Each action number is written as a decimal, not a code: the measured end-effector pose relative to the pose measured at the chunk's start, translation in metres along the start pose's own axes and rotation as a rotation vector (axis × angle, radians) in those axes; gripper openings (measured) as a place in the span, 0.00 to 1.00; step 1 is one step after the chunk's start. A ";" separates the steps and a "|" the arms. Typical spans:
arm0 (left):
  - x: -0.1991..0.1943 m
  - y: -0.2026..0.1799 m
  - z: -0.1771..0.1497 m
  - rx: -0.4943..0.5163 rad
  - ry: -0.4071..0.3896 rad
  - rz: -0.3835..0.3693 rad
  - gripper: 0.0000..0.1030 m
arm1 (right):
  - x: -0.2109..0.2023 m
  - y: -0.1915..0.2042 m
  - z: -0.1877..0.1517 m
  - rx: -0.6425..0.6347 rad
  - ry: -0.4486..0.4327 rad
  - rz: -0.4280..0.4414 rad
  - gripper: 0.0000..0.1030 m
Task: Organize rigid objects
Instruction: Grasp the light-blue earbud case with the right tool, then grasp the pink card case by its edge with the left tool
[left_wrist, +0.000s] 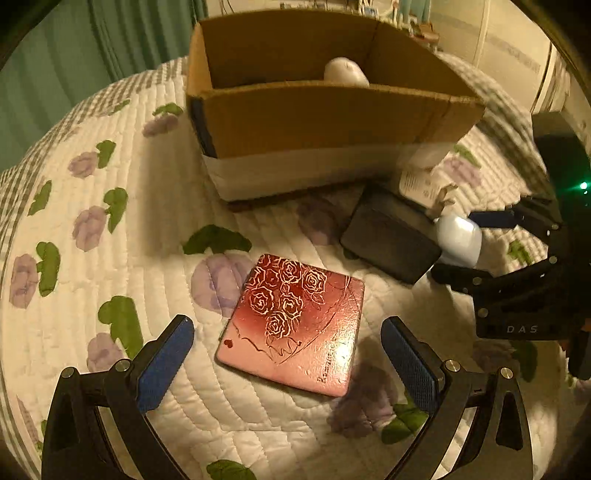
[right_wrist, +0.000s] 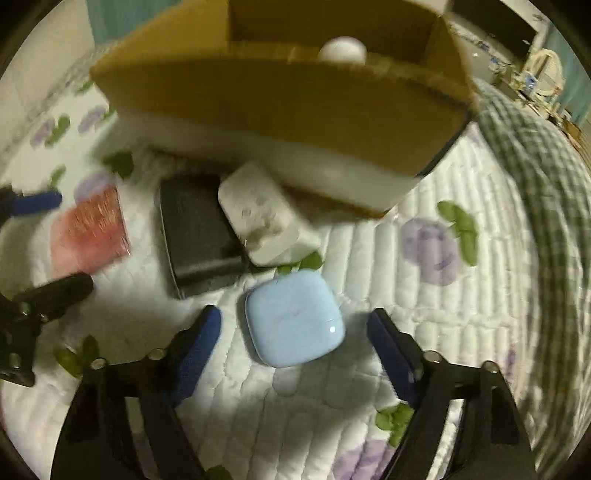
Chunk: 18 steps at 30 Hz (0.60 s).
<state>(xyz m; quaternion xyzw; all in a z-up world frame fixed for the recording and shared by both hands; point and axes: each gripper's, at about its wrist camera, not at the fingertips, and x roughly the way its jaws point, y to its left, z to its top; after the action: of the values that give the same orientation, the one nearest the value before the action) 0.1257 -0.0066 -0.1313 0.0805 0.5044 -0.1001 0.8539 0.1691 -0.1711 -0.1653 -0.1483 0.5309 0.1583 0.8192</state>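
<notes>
On the quilt (left_wrist: 110, 280) w/ purple flowers, our left gripper (left_wrist: 288, 354) is spread wide around the pink rose tin (left_wrist: 295, 325); right gripper (right_wrist: 295, 332) spread around the pale blue case (right_wrist: 293, 317). Both prob. light, stiff, glossy = slippery; we'd pinch flat side edges. Soft bedding gives under pressure. Cardboard box (left_wrist: 314, 118) just behind, white item inside.

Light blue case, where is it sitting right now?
In the right wrist view the light blue case lies on the quilt between the open right gripper, just in front of the white adapter and black box.
</notes>
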 end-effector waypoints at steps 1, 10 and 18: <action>0.004 -0.002 0.000 0.013 0.011 0.000 1.00 | 0.002 0.000 0.000 -0.003 -0.003 -0.002 0.75; 0.013 -0.005 -0.001 -0.005 0.013 0.024 0.76 | -0.002 -0.011 0.001 0.020 -0.008 -0.017 0.51; -0.012 -0.009 -0.001 -0.021 -0.037 0.010 0.71 | -0.013 -0.009 0.005 0.013 -0.020 -0.006 0.51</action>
<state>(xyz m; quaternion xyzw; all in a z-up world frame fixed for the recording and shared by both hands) 0.1166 -0.0138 -0.1212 0.0723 0.4891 -0.0920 0.8643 0.1717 -0.1782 -0.1512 -0.1431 0.5231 0.1537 0.8260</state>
